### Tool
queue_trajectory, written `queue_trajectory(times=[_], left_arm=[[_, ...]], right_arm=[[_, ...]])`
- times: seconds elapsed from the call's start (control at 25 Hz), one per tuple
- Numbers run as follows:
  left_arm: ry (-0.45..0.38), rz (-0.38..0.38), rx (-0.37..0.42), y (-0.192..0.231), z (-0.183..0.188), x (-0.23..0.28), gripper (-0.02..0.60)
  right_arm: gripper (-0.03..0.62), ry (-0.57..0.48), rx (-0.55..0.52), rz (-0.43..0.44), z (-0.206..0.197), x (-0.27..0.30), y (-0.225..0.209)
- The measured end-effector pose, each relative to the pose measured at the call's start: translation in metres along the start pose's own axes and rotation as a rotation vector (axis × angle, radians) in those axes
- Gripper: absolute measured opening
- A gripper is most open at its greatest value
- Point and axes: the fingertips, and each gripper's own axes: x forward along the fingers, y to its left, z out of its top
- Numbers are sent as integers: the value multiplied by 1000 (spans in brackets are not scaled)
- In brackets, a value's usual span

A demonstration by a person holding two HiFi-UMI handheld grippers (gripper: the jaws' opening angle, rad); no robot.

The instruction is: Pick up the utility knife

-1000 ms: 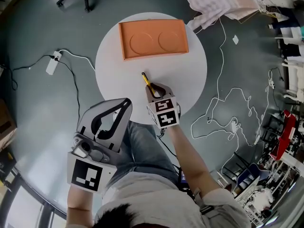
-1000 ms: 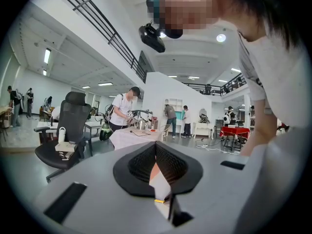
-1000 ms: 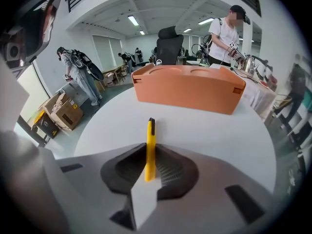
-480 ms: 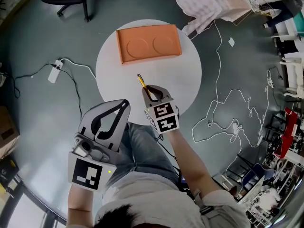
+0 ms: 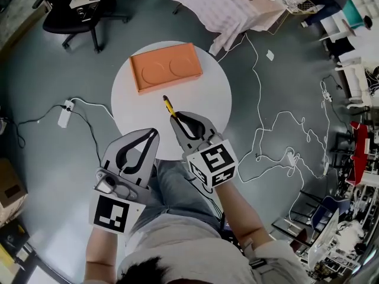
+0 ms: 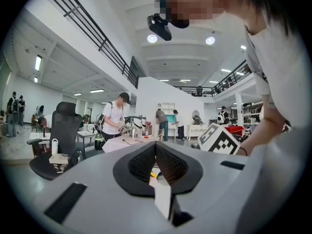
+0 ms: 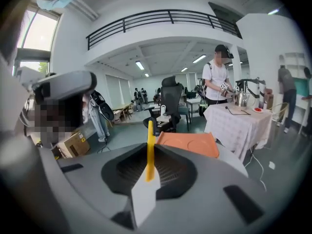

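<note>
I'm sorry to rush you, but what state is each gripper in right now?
Left gripper: shut, holding nothing.
Right gripper: shut on the knife.

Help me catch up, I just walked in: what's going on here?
A person holds two grippers at a round white table. The right gripper is shut on the yellow utility knife, its end poking out over the tabletop. The left gripper is shut and empty, off the table's near edge. An orange tray lies farther back.
</note>
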Motion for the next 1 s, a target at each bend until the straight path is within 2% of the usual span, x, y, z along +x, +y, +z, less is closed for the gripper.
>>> queue_trajectory(times=[0.28,0.48,0.72,1.0], left_arm=[[-16,-42,33,-18,16,-4,11],[-46,-78,45,-36,30,-9,9],[-63,-121,62,-54,40,-21,9],[-82,-153,69,-75,45,-34,9]], right_arm=[[52,-193,-11,5,61,-67,21],[52,-314,-20,9,88,-116,41],[52,-409,-23,9,100,-158,64],[52,-450,-30,-7,97,-181,80]])
